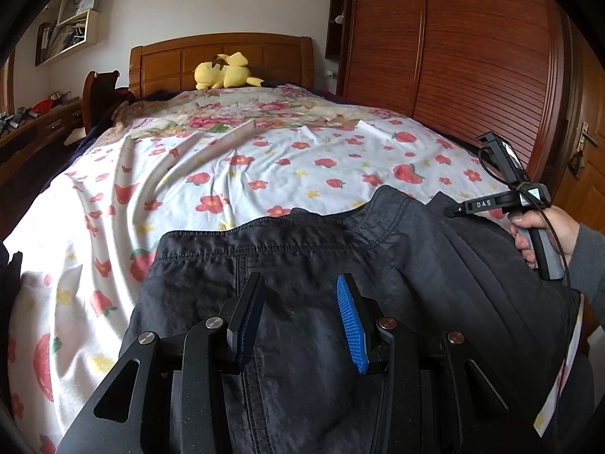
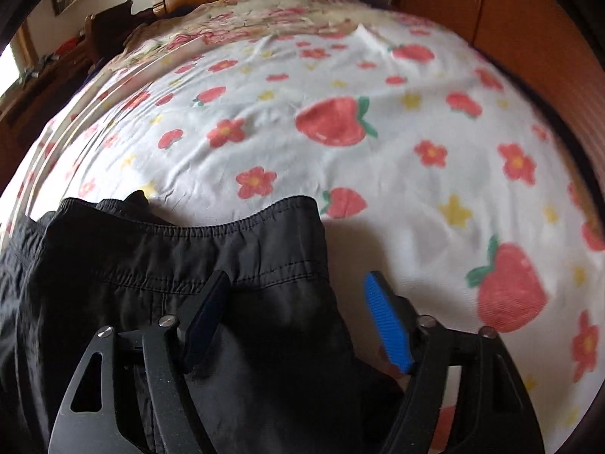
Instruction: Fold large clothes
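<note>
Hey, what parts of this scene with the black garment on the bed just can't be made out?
- Black garment: lower part hidden behind the left gripper and cut off by the frame bottom, left wrist view.
- Bedsheet: print smeared by motion blur, right wrist view.
- Wall shelf: contents too small, left wrist view.

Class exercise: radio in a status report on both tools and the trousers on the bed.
Left tool open over trousers. Right tool open at waistband edge, gripping nothing. Nothing in the way.

Plenty of open bedsheet [image 2: 397,189] ahead of me, flat, nothing on it till plush toy [image 1: 223,72] at headboard [image 1: 170,56]. Black trousers [image 1: 302,265] bunched right under both grippers. Wardrobe [image 1: 453,45] hems in right side.
</note>
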The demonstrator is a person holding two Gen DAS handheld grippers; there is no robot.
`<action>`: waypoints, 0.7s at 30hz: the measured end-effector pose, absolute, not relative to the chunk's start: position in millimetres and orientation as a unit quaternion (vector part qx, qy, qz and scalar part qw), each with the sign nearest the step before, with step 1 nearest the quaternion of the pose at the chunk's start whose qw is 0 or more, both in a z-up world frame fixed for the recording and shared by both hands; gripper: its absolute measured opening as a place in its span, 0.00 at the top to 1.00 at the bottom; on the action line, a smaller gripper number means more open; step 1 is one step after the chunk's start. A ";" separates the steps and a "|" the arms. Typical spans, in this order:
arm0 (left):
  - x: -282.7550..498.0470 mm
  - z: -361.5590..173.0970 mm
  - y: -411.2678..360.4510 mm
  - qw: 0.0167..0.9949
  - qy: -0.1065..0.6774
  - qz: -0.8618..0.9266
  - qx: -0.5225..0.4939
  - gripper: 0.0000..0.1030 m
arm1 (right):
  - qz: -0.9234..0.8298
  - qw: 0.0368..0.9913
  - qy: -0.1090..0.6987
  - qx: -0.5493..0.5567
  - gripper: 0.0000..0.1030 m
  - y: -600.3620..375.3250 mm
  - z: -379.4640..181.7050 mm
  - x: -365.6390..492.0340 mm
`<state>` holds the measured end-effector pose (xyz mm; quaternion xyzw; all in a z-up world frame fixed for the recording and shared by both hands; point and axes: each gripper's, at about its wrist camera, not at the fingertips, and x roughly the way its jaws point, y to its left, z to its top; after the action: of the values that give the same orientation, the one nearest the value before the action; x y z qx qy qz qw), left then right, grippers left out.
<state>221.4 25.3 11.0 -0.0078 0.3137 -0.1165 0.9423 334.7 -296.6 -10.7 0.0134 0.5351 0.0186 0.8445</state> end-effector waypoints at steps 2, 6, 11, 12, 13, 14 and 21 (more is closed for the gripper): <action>223.3 10.5 22.8 0.942 0.315 -0.117 -0.008 0.60 | 0.032 0.850 0.526 0.000 0.88 -291.3 -7.1 333.2; 220.2 12.4 19.7 0.943 0.312 -0.117 -0.003 0.60 | 0.007 0.883 0.468 -0.033 0.93 -287.1 18.1 327.5; 214.5 15.8 17.8 0.945 0.304 -0.120 -0.002 0.60 | -0.046 0.875 0.481 -0.042 0.93 -298.9 18.7 336.0; 212.5 16.1 17.4 0.946 0.302 -0.120 -0.001 0.60 | -0.048 0.874 0.481 -0.044 0.93 -297.2 19.1 335.9; 211.0 16.1 17.6 0.946 0.301 -0.121 -0.001 0.60 | -0.048 0.876 0.478 -0.046 0.93 -295.4 21.0 334.7; 209.2 17.1 16.5 0.946 0.300 -0.121 0.000 0.60 | -0.049 0.877 0.477 -0.046 0.93 -293.6 23.8 333.3; 192.1 20.4 8.7 0.949 0.290 -0.126 0.008 0.60 | -0.018 0.892 0.448 -0.065 0.51 -284.1 55.3 295.3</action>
<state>192.1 8.7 20.4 0.0083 0.2897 -0.1255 0.9488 295.3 -284.1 55.3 -0.0647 0.4476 -0.0182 0.8917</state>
